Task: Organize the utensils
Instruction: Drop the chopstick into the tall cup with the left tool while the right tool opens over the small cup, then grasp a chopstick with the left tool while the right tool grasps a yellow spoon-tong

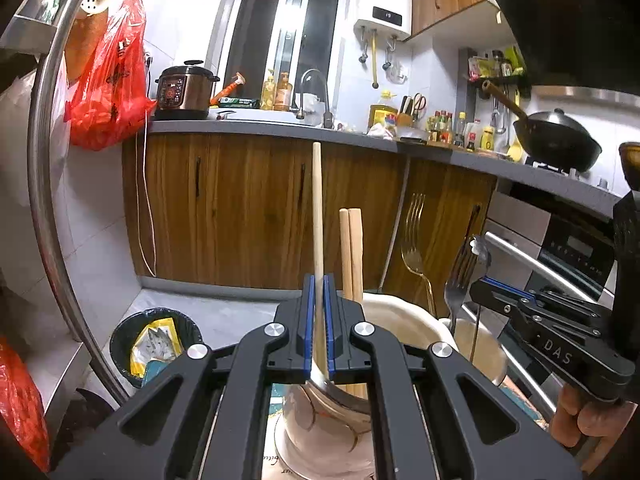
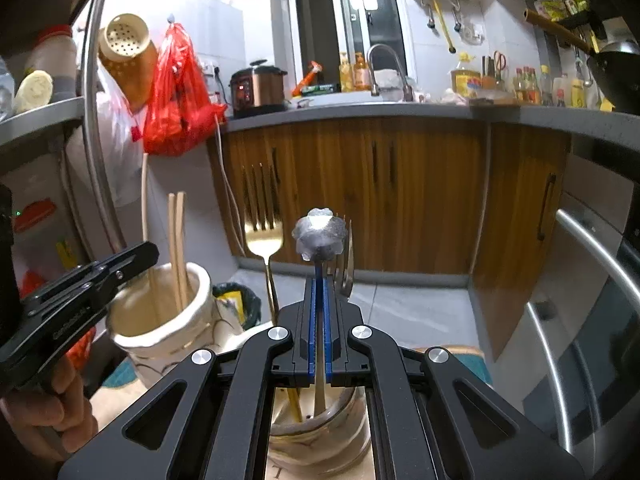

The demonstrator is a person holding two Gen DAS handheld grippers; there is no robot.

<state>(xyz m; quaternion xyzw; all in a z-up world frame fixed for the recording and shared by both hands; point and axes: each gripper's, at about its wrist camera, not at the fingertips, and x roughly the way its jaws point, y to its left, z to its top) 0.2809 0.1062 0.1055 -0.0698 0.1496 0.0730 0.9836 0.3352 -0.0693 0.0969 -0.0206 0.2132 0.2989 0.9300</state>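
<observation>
Through the left wrist camera I see my left gripper [image 1: 319, 344] clenched on a pale wooden utensil handle [image 1: 318, 216] that stands upright toward 12 o'clock, its lower end going down into the white ceramic holder [image 1: 320, 420] directly beneath the jaws. Two wooden chopsticks [image 1: 352, 256] stand in the same holder, just beside the handle at 1 o'clock. Further toward 2 o'clock a gold fork [image 1: 414, 240] and a silver fork [image 1: 460, 276] rise tines-up.

At 3 o'clock my right gripper [image 1: 492, 286] shows side-on, with white lettering on its body reading "DAS". Through its own camera, the right gripper [image 2: 320, 320] is clamped on a thin utensil with a flower-shaped silver top [image 2: 320, 236], upright over a glass jar [image 2: 320, 436]; the stem runs down into the jar. The silver fork [image 2: 346, 264] stands right behind it at 1 o'clock, and the gold fork [image 2: 264, 236] at 11 o'clock.

Toward 8 o'clock on the floor sits a black-lined bin [image 1: 154, 344]. Beyond, wooden cabinets [image 1: 248, 208] run under a grey counter carrying a pressure cooker [image 1: 186, 90]. A red plastic bag [image 1: 110, 80] hangs at 10 o'clock. Bottle labels on the counter are too small to read.
</observation>
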